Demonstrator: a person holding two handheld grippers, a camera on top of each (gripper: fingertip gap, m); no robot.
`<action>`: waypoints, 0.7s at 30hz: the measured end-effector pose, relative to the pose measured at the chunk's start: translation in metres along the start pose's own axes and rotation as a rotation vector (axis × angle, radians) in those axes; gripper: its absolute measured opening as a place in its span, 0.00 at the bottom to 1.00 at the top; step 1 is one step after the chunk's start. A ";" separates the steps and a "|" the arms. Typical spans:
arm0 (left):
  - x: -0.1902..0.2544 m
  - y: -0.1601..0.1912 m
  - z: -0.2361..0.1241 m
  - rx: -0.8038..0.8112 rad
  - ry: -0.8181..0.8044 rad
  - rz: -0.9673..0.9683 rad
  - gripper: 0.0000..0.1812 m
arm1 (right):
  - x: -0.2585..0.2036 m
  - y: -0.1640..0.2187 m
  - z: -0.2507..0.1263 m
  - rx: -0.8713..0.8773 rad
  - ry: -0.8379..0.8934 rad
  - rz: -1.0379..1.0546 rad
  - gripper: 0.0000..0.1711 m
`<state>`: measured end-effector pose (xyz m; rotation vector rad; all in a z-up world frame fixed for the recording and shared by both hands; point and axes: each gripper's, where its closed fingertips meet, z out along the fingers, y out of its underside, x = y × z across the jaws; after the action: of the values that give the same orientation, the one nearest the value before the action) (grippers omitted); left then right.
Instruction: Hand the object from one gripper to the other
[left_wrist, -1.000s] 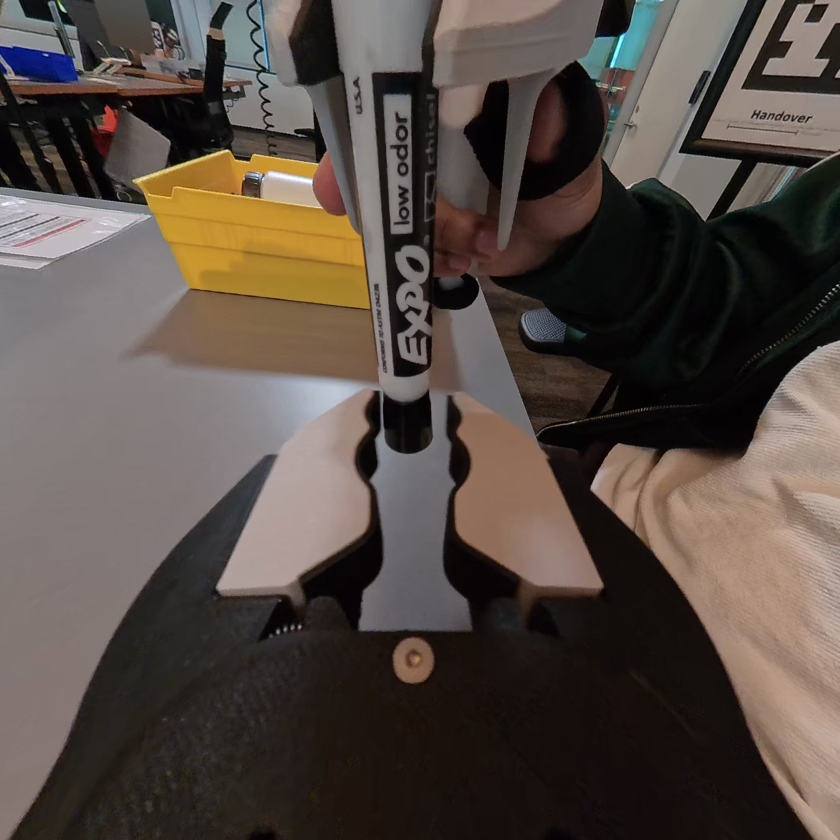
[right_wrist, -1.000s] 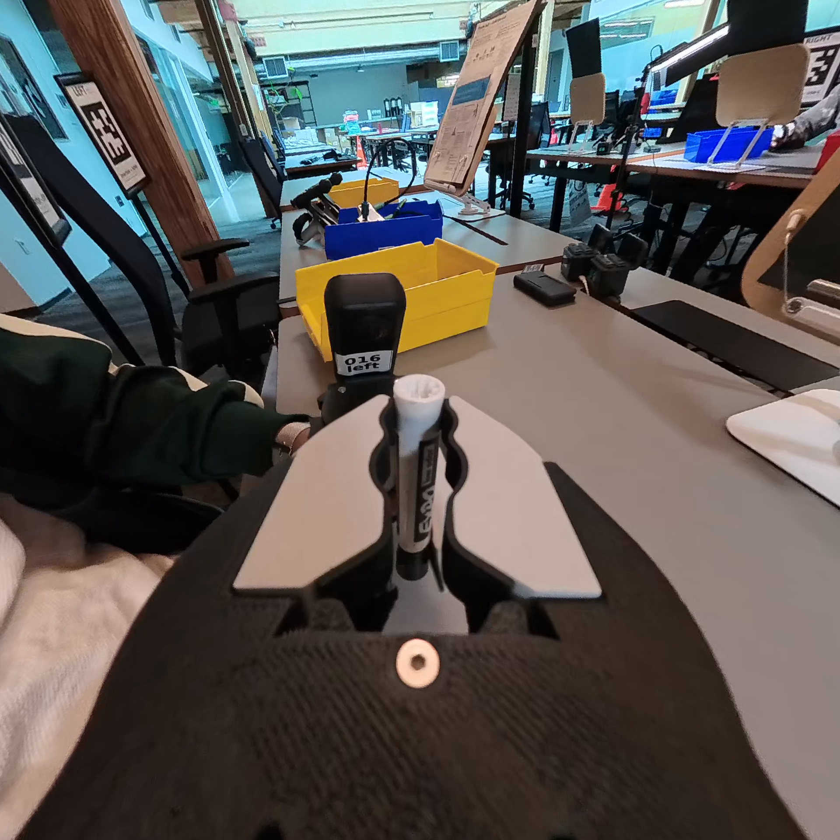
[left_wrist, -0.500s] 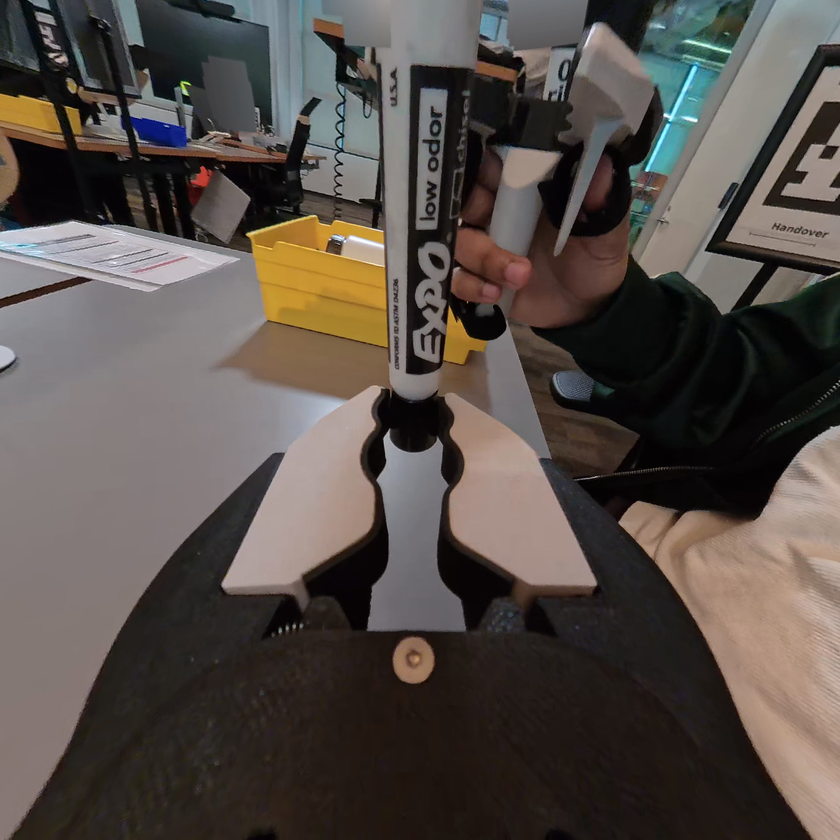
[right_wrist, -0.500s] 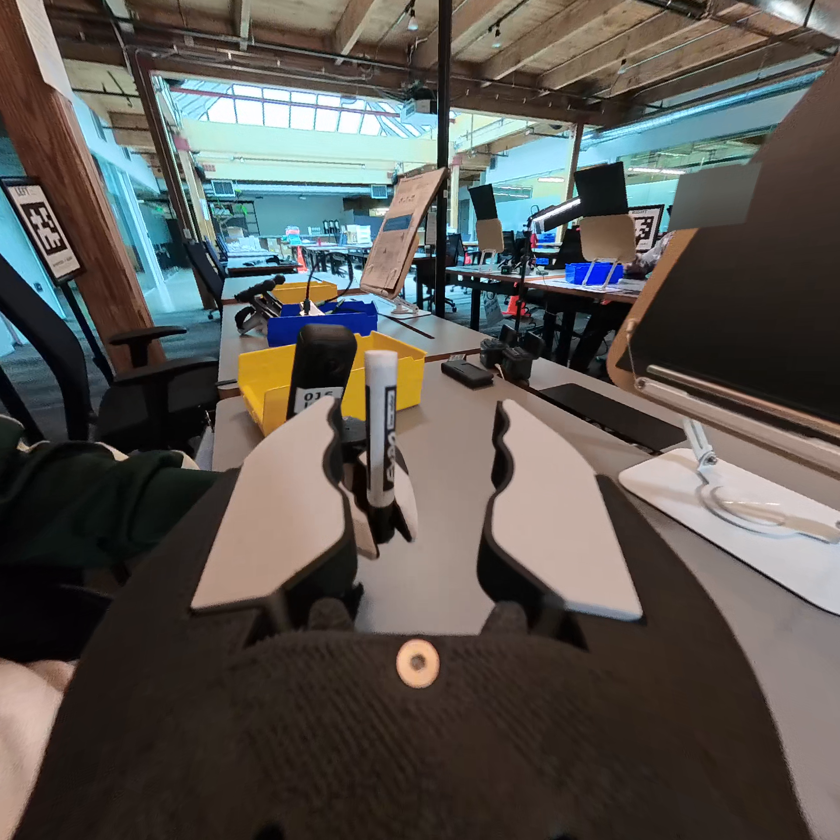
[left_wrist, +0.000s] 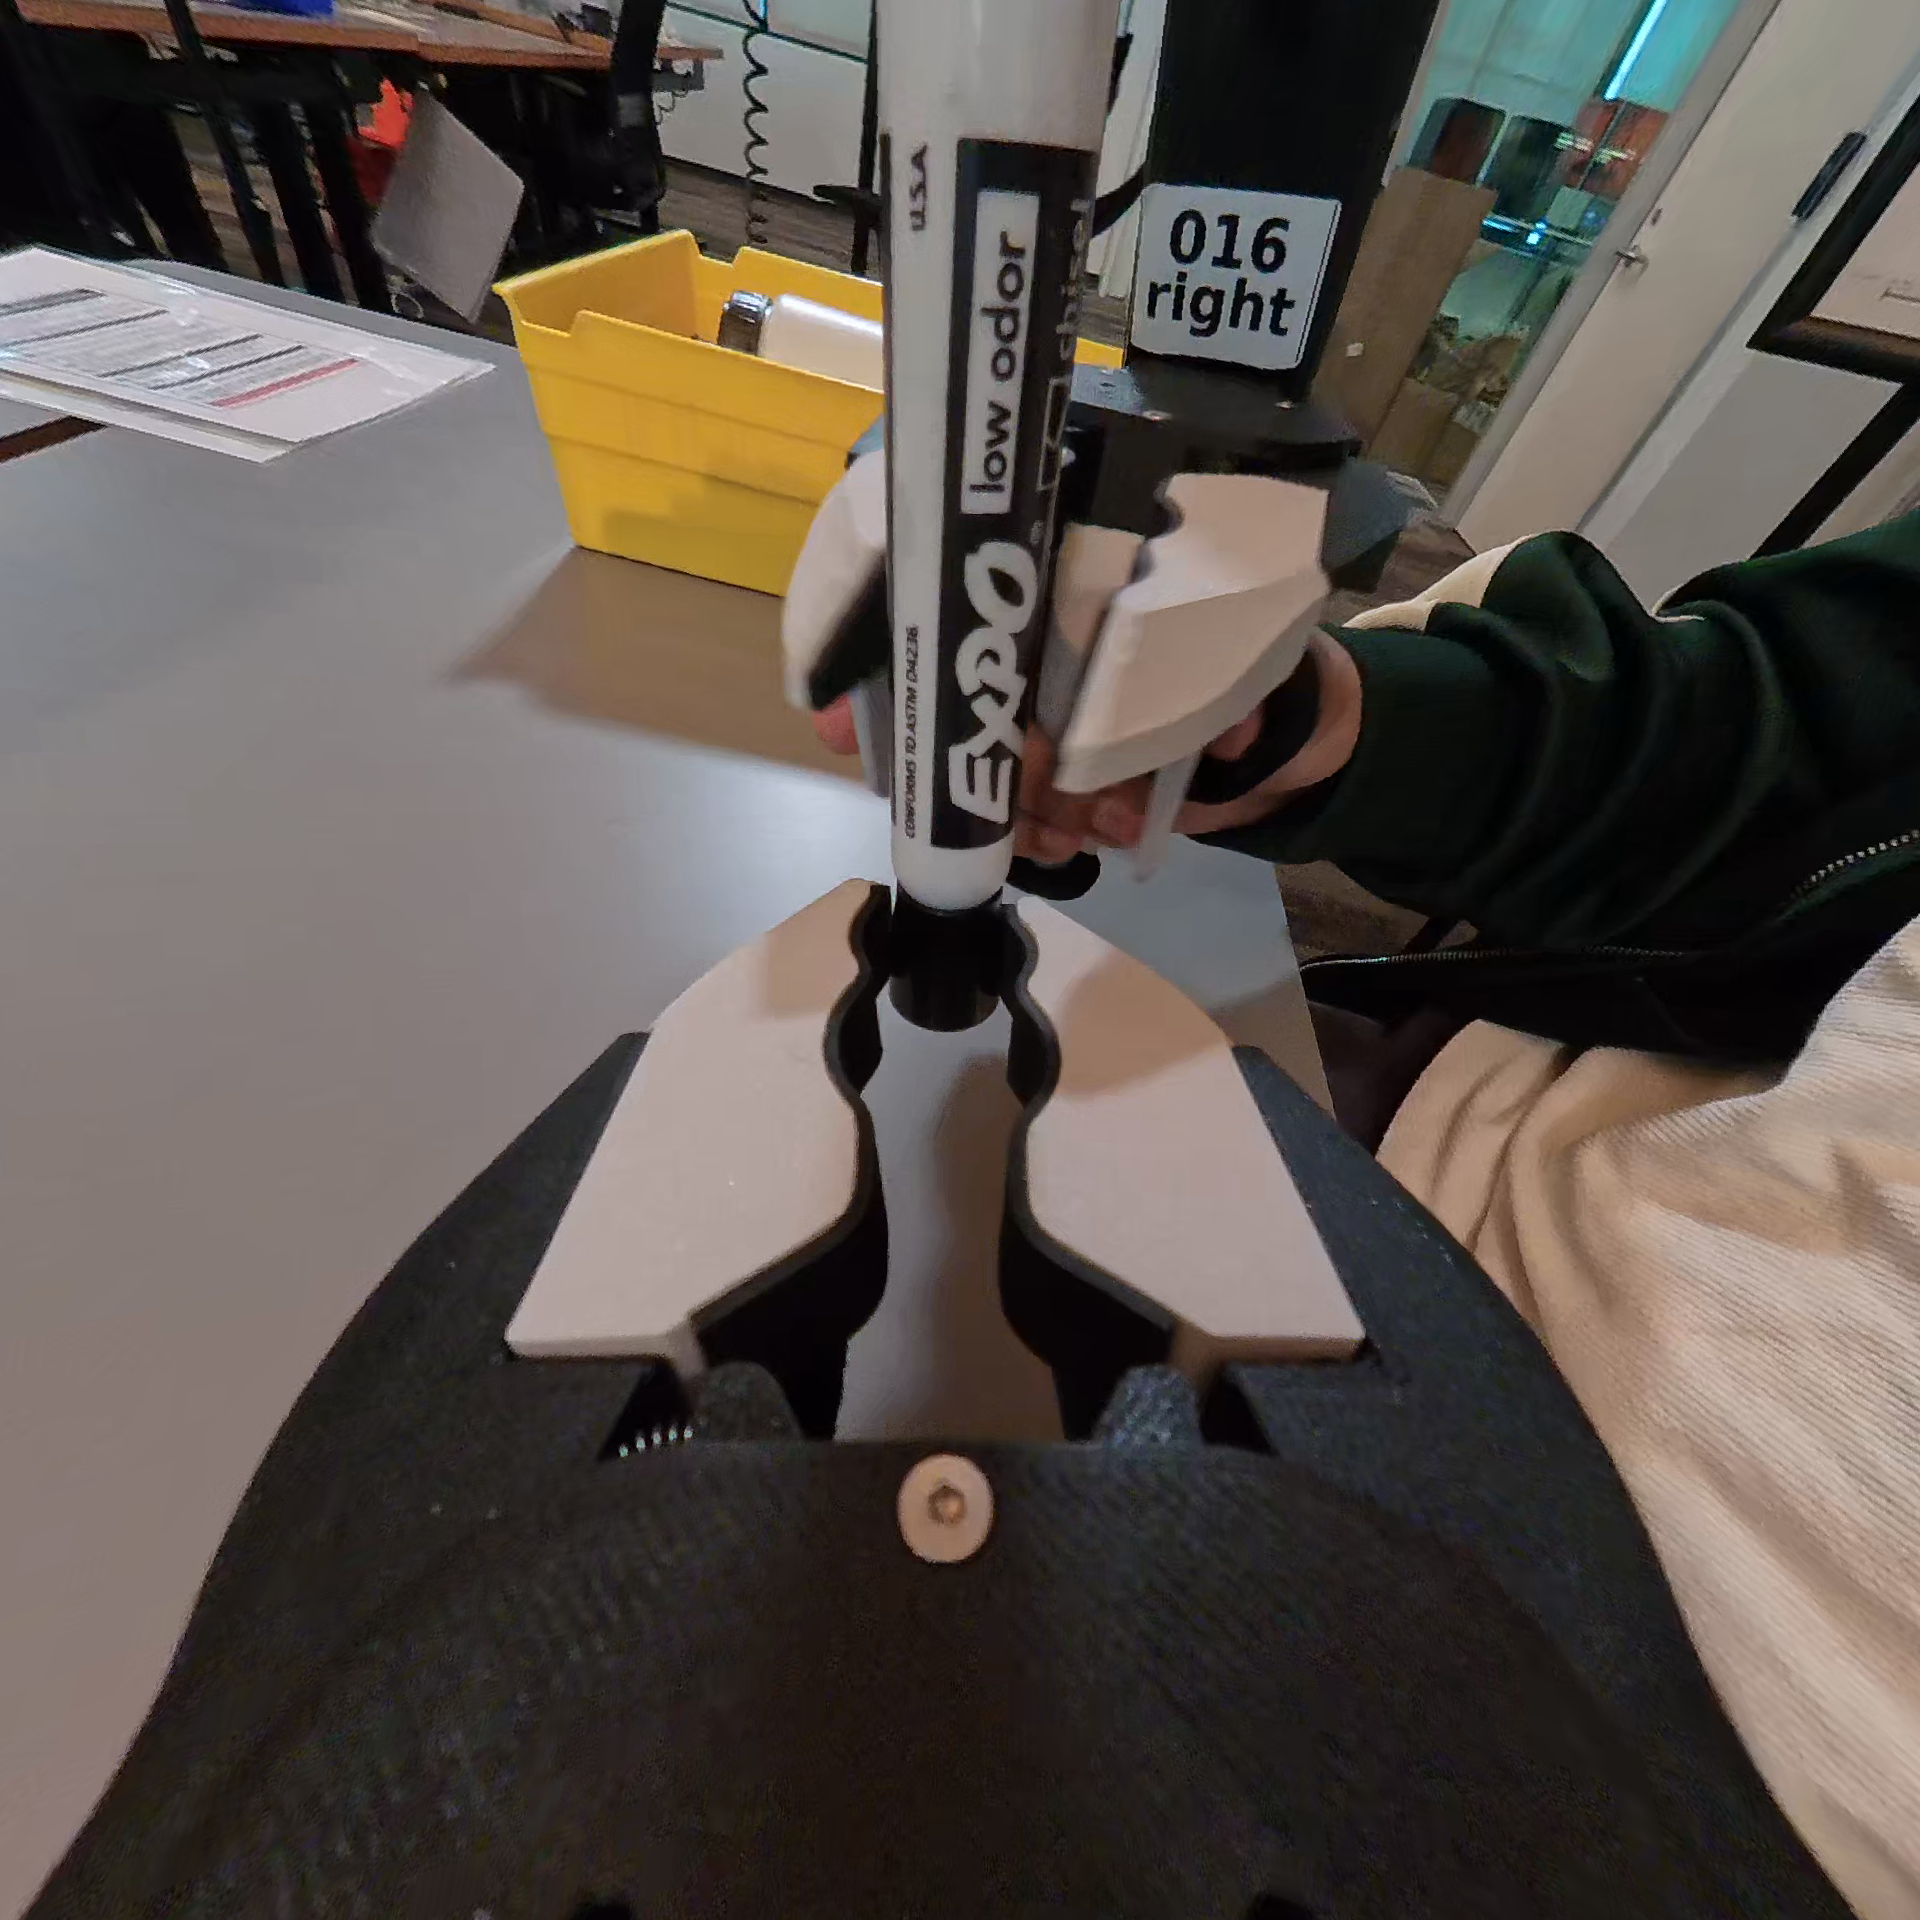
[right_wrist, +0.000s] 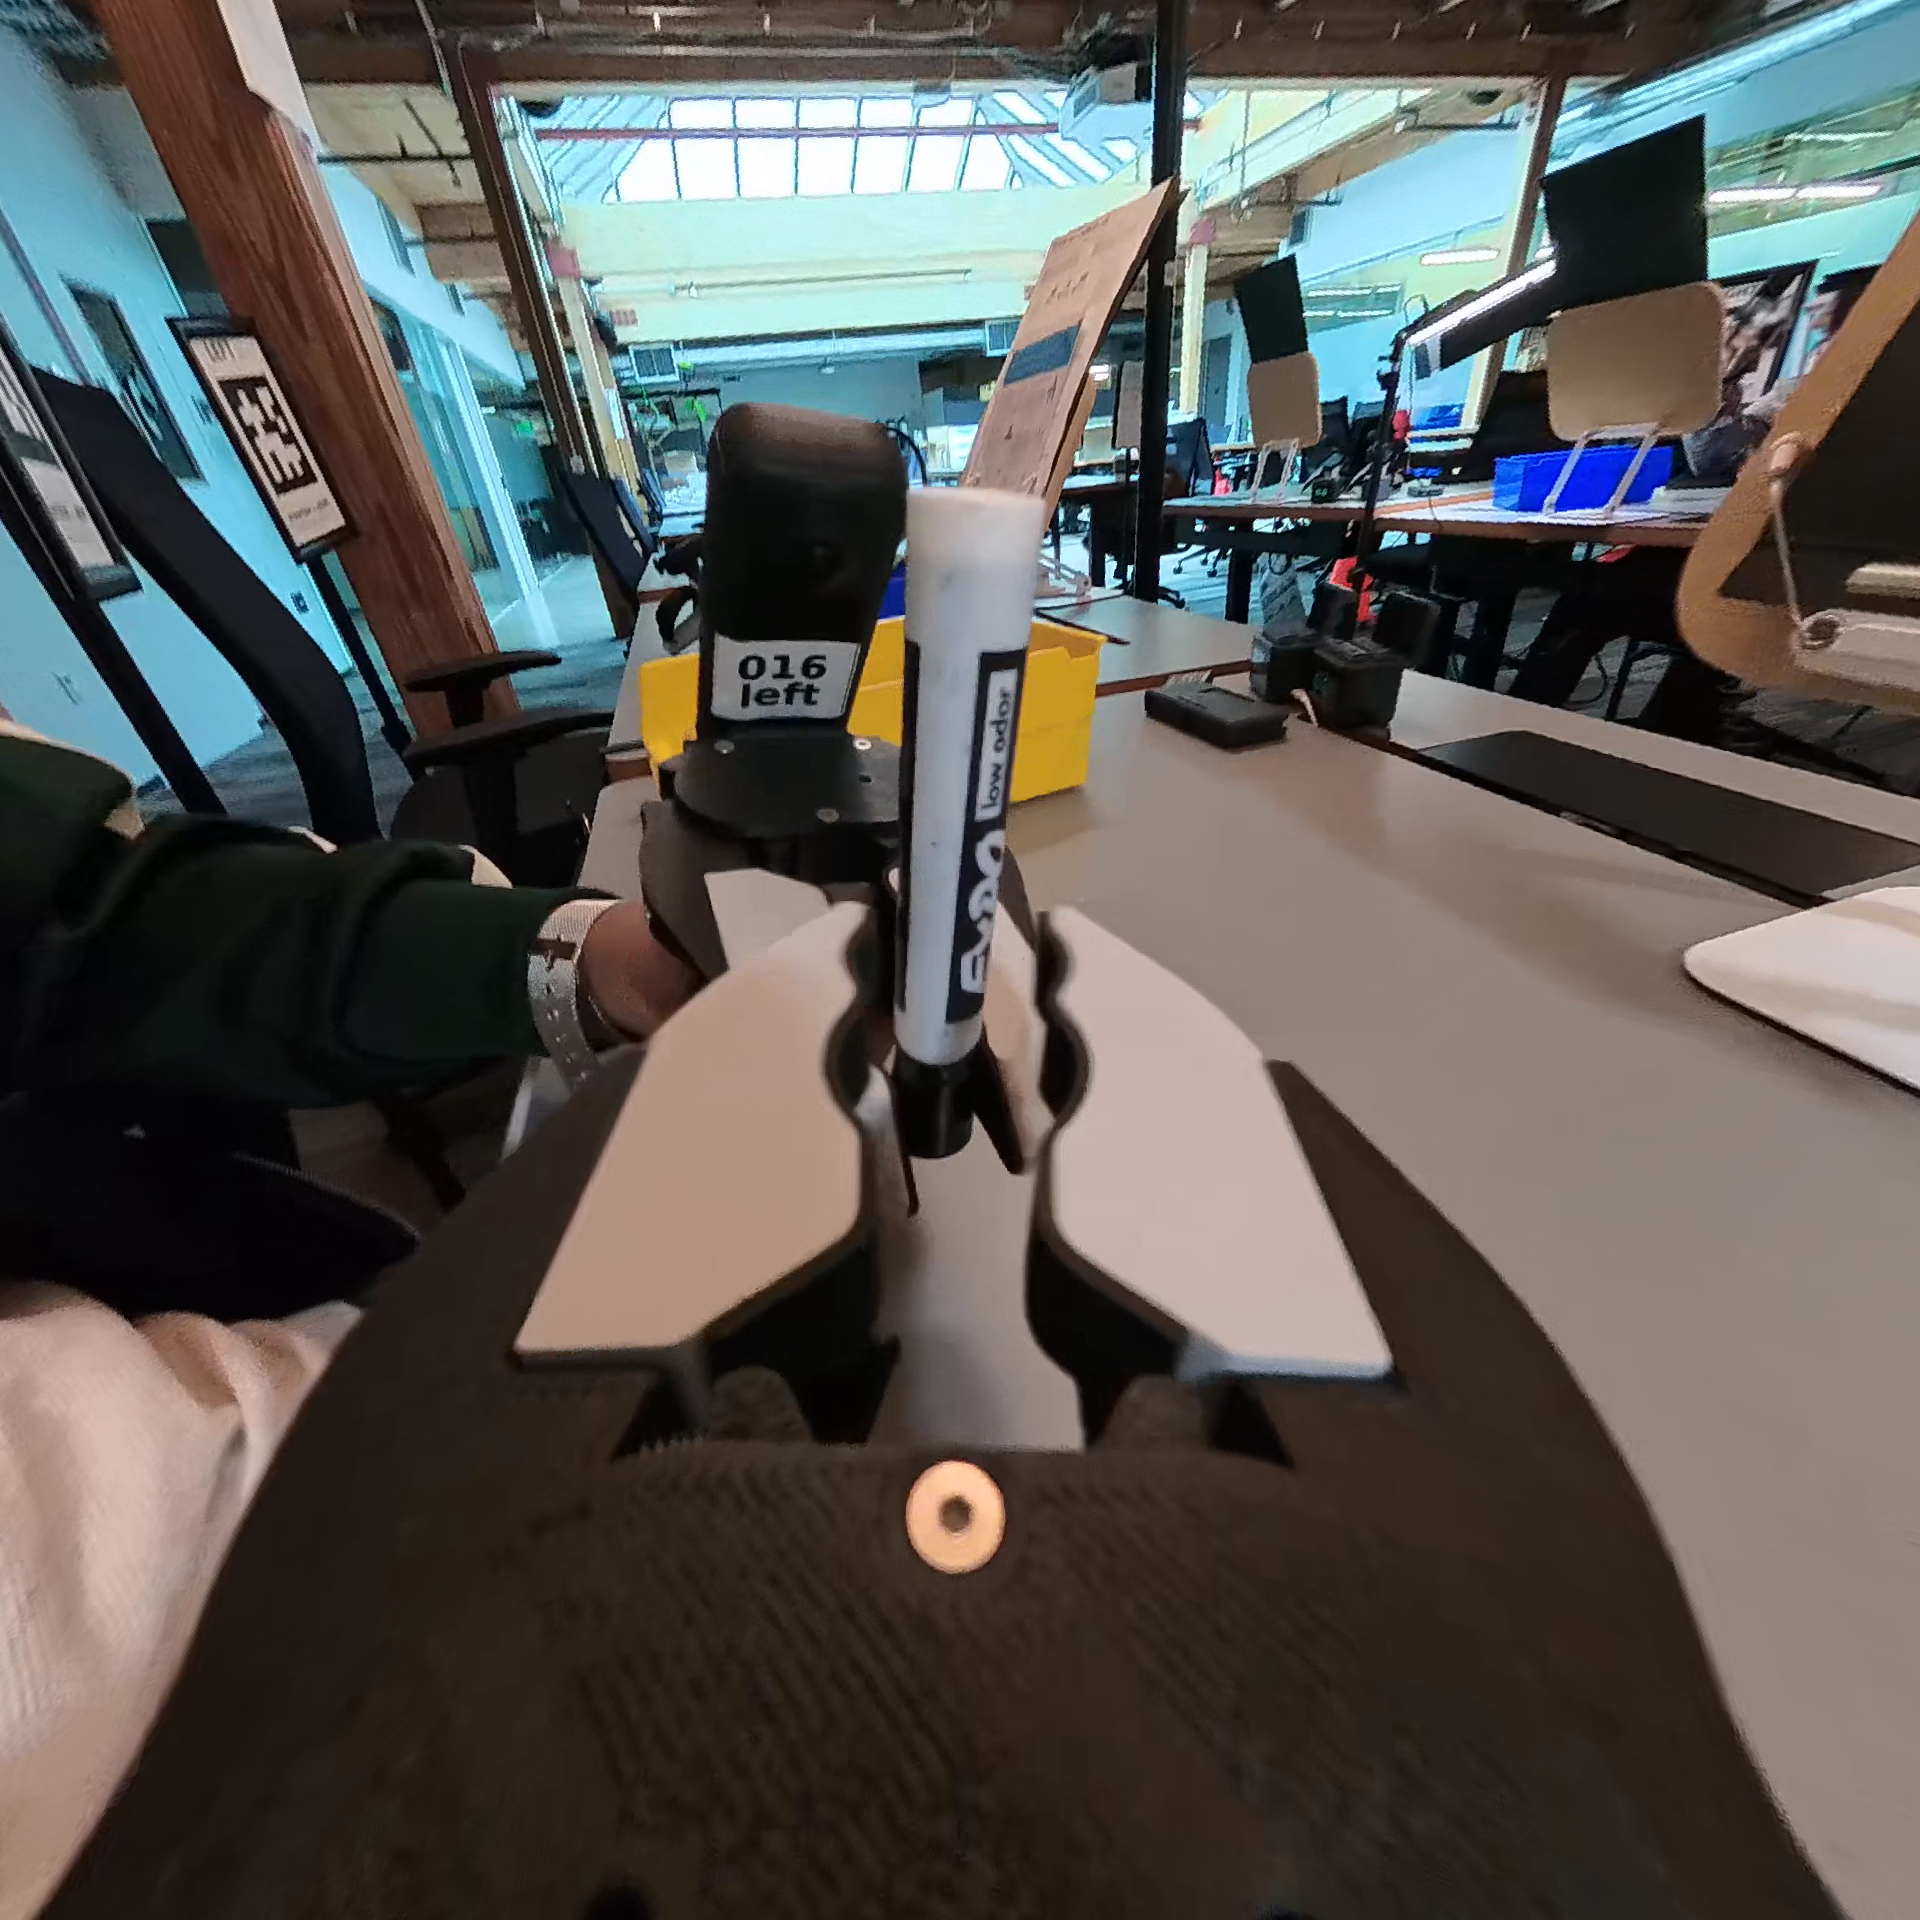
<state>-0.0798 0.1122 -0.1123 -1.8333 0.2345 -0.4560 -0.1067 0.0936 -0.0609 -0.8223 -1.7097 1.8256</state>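
Observation:
A white dry-erase marker (left_wrist: 987, 468) with a black cap stands upright. My left gripper (left_wrist: 945, 935) is shut on its black cap (left_wrist: 940, 987) and holds it above the grey table (left_wrist: 312, 831). In the right wrist view the marker (right_wrist: 961, 727) rises between the fingers of my right gripper (right_wrist: 956, 935). That gripper is open, with a small gap on each side of the barrel. The right gripper (left_wrist: 987, 644) also shows in the left wrist view, just behind the marker's lower barrel. The left gripper's fingers (right_wrist: 1013, 1060) show below, at the cap.
A yellow bin (left_wrist: 665, 416) holding a white cylinder (left_wrist: 821, 322) stands beyond the grippers on the table. A paper sheet (left_wrist: 208, 353) lies at the far left. Black devices (right_wrist: 1216, 717), a black mat (right_wrist: 1662, 821) and a white stand base (right_wrist: 1818, 977) sit to the right. The grippers' ends are close to 5 cm from one another.
One second ago the right gripper was shut on the marker. The left gripper then closed on the cap, and the right opened wide and drew off. Now it is back around the barrel, jaws narrower.

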 end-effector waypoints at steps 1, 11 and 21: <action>0.001 0.001 0.001 0.000 0.004 -0.003 0.11 | -0.001 0.002 0.000 -0.007 -0.005 -0.013 0.11; 0.004 -0.001 0.002 0.020 0.017 -0.007 0.11 | -0.004 0.000 -0.002 0.004 -0.011 -0.034 0.10; 0.001 0.002 -0.005 0.011 0.072 -0.017 0.29 | 0.003 -0.003 -0.009 0.023 0.002 -0.009 0.10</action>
<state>-0.0807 0.1064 -0.1130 -1.8111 0.2655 -0.5347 -0.1019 0.1022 -0.0582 -0.8048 -1.6857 1.8346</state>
